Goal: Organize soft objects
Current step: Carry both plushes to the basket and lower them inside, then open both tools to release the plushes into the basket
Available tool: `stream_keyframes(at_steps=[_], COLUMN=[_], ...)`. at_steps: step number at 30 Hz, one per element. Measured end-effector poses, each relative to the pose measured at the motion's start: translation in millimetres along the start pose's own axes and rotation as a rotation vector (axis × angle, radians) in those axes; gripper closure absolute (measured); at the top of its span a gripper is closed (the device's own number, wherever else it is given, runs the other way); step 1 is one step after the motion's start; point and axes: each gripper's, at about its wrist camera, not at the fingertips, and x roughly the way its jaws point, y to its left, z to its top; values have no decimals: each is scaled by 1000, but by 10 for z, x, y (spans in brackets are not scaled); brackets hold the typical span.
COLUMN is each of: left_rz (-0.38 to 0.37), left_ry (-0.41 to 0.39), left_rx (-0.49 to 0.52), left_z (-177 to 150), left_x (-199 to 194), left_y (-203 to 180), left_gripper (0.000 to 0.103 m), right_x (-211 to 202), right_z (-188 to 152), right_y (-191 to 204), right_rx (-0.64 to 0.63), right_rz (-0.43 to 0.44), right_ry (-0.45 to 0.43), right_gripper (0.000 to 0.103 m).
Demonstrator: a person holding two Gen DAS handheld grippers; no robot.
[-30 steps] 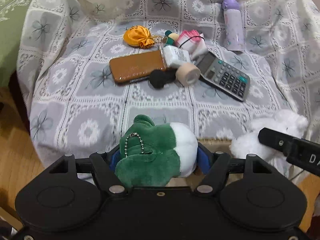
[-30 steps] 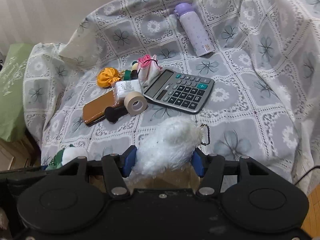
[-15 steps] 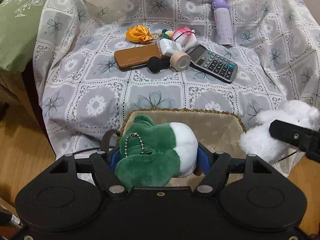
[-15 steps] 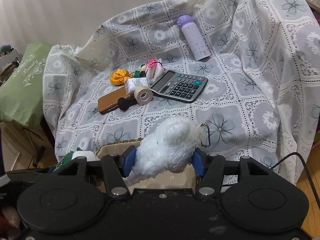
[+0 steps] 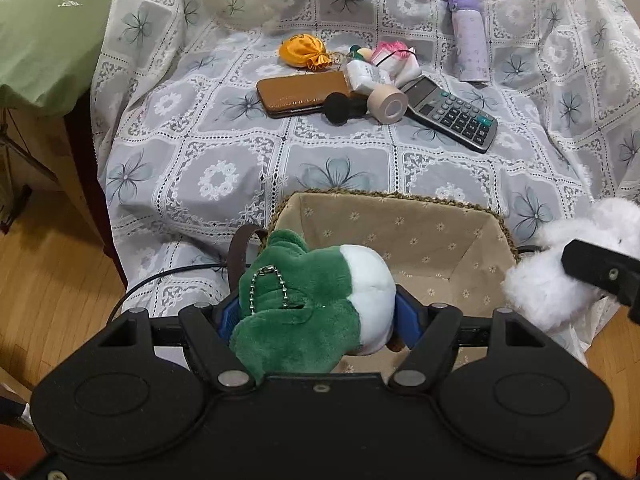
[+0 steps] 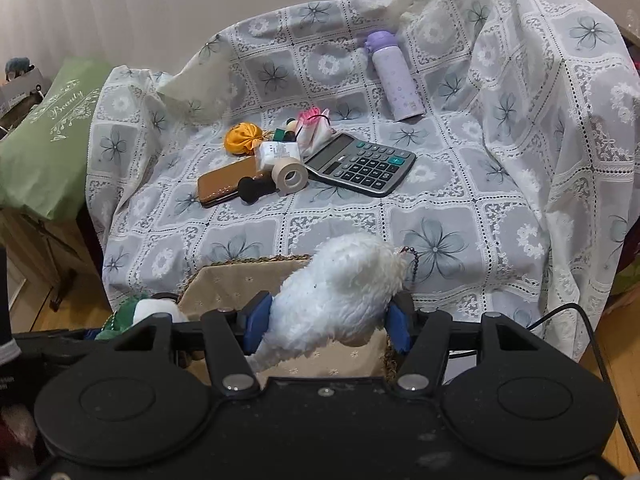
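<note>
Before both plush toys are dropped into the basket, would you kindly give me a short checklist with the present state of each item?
1. Left gripper shut on green plush: ok.
2. Right gripper shut on white plush: ok.
3. Basket open, with room inside: ok.
4. Green plush over the basket opening: not ok, it hangs at the near left rim.
5. White plush over the opening: cannot tell, it sits near the right rim.
6. Cable beside basket clear of grippers: ok.
</note>
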Motion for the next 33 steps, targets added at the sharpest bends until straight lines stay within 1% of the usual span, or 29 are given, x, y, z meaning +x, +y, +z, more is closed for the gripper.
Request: stream_keyframes(at_steps=[12, 14, 16, 19, 33], left_rz=[6, 4, 2, 1, 15], left_ry=[3, 1, -10, -25, -14], left_rx=[2, 5, 10, 24, 13], left_z=[14, 19, 21, 21, 22], left_x=[-9, -12, -29, -54, -31], left_y=[3, 0, -5, -29, -23], left_gripper=[34, 32, 27, 24, 23], right_x=[11, 18, 23, 28, 15], right_z=[-5, -9, -9, -11, -24], right_y=[-19, -26, -26, -28, -9], right_rx=[11, 15, 20, 22, 9], right_rz=[-5, -7, -10, -10, -7], right_ry=[14, 17, 20, 22, 17], right_gripper=[43, 43, 43, 43, 44])
